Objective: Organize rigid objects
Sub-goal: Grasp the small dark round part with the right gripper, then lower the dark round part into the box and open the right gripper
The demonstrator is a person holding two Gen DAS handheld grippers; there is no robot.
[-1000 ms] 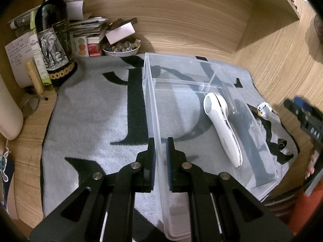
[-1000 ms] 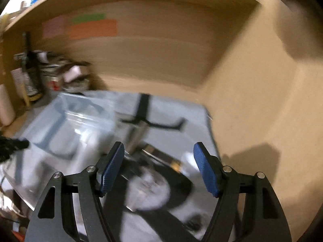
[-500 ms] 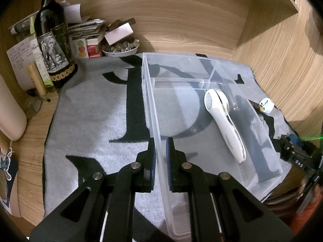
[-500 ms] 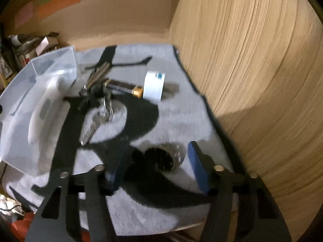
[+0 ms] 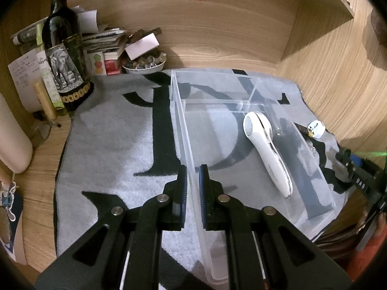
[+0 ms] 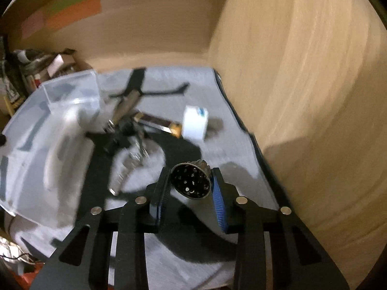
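Note:
My left gripper (image 5: 192, 176) is shut on the left wall of a clear plastic bin (image 5: 180, 111) that sits on a grey and black mat (image 5: 116, 130). A white handheld device (image 5: 266, 145) lies inside the bin. My right gripper (image 6: 191, 181) is shut on a round black perforated metal piece (image 6: 191, 181) and holds it above the mat (image 6: 217, 217). The bin (image 6: 31, 145) also shows at the left of the right wrist view, blurred. A small white box (image 6: 195, 122), a dark stick with a gold end (image 6: 159, 124) and a bunch of keys (image 6: 130, 145) lie on the mat beyond it.
A dark wine bottle (image 5: 64, 55), stacked papers and a bowl of small items (image 5: 144, 64) crowd the back left corner. Wooden walls (image 6: 302, 96) close in at the back and right. The right gripper shows at the left wrist view's right edge (image 5: 358, 181).
My right gripper dropped toward the mat, closed on the round black piece and lifted it. My left gripper stayed clamped on the bin wall.

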